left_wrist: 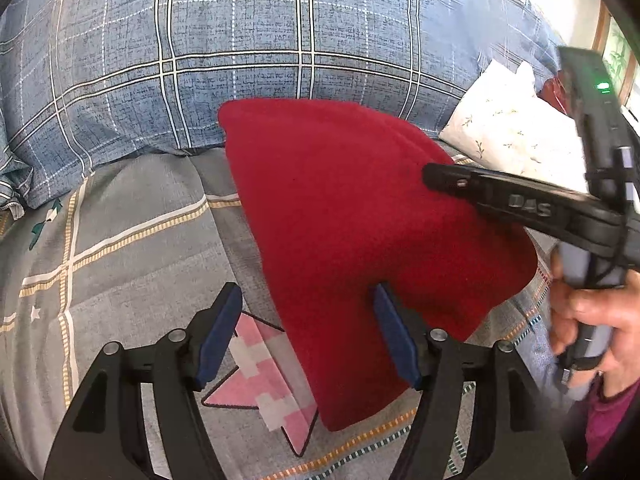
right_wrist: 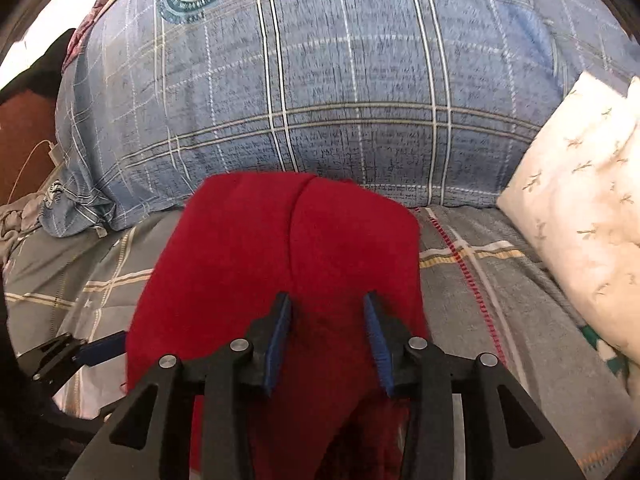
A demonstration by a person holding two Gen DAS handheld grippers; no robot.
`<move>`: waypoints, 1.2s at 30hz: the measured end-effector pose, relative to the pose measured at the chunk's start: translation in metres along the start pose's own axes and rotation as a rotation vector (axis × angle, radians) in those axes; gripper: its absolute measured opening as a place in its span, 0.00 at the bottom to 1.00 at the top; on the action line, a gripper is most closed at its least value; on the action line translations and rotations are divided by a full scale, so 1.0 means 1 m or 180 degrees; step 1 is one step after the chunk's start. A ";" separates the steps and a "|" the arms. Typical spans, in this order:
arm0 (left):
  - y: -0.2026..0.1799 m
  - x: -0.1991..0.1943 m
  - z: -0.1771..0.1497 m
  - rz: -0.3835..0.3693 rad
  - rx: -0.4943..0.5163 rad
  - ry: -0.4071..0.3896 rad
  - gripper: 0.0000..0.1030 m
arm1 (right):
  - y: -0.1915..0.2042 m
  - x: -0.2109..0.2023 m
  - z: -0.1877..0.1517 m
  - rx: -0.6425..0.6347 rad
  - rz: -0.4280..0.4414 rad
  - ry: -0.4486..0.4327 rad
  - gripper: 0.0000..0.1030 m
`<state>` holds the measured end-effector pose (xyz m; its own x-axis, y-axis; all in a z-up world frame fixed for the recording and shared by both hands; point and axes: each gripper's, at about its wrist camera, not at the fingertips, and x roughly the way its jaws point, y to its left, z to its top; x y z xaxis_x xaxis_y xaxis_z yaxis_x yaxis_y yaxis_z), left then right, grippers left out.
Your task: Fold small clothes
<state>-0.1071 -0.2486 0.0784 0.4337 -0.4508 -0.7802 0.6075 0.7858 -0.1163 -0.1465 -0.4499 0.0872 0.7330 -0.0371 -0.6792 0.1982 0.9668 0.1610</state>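
A red fleece garment [left_wrist: 360, 220] [right_wrist: 260, 260] lies folded on the grey checked bedsheet [left_wrist: 120, 240] [right_wrist: 500, 300], a fold line running down its middle. My left gripper [left_wrist: 305, 292] is open at the garment's near left edge. One pad [left_wrist: 394, 336] is over the red cloth and the other is over the sheet. My right gripper [right_wrist: 327, 296] hovers open above the garment's near end, with only red cloth below the gap. In the left wrist view the right gripper [left_wrist: 432, 176] reaches in from the right, over the cloth. The left gripper's finger [right_wrist: 100, 348] shows at the right wrist view's lower left.
A big blue plaid quilt [left_wrist: 240, 40] [right_wrist: 340, 80] is bunched up behind the garment. A white flower-print pillow [left_wrist: 512, 132] [right_wrist: 580, 200] lies to the right. A pink-and-white star print [left_wrist: 260, 368] peeks out by the garment's left edge. A person's hand [left_wrist: 580, 312] grips the right handle.
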 end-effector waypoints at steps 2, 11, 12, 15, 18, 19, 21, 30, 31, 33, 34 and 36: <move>-0.001 -0.002 0.000 0.0010 0.0003 0.0004 0.66 | 0.005 -0.016 -0.003 -0.0051 0.0038 -0.0075 0.40; 0.006 -0.010 0.006 -0.0136 -0.0286 -0.0078 0.73 | 0.003 -0.016 -0.026 -0.0157 -0.0147 0.0071 0.57; 0.005 -0.007 0.006 -0.0137 -0.0290 -0.0052 0.73 | 0.000 -0.007 -0.029 -0.0111 -0.0129 0.0156 0.56; 0.003 0.009 0.005 -0.0218 -0.0298 0.0078 0.76 | -0.006 -0.005 -0.034 -0.0074 -0.0037 0.0098 0.56; 0.007 0.013 0.004 -0.0390 -0.0355 0.0166 0.76 | -0.013 -0.018 -0.027 0.0030 0.0124 0.0026 0.60; 0.008 0.011 0.006 -0.0410 -0.0355 0.0143 0.77 | -0.022 -0.024 -0.022 0.0157 0.0195 -0.0061 0.65; 0.015 0.006 0.012 -0.0444 -0.0390 0.0059 0.77 | -0.035 -0.027 -0.013 0.0333 0.0299 -0.0123 0.74; 0.028 0.024 0.029 -0.0650 -0.0611 0.0061 0.84 | -0.059 0.037 0.009 0.0724 0.0771 0.0270 0.82; 0.028 0.025 0.028 -0.0664 -0.0608 0.0068 0.84 | -0.060 0.045 0.007 0.0798 0.0830 0.0329 0.82; 0.028 0.031 0.030 -0.0728 -0.0631 0.0093 0.84 | -0.060 0.047 0.007 0.0842 0.0876 0.0245 0.71; 0.028 0.032 0.031 -0.0748 -0.0644 0.0101 0.84 | -0.056 0.045 0.007 0.0808 0.0867 0.0230 0.61; 0.027 0.035 0.033 -0.0833 -0.0654 0.0124 0.80 | -0.045 0.036 0.010 0.0659 0.0757 0.0128 0.48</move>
<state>-0.0535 -0.2573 0.0678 0.2523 -0.6352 -0.7300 0.5464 0.7161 -0.4343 -0.1228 -0.4971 0.0623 0.7491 0.1979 -0.6322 0.1555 0.8752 0.4582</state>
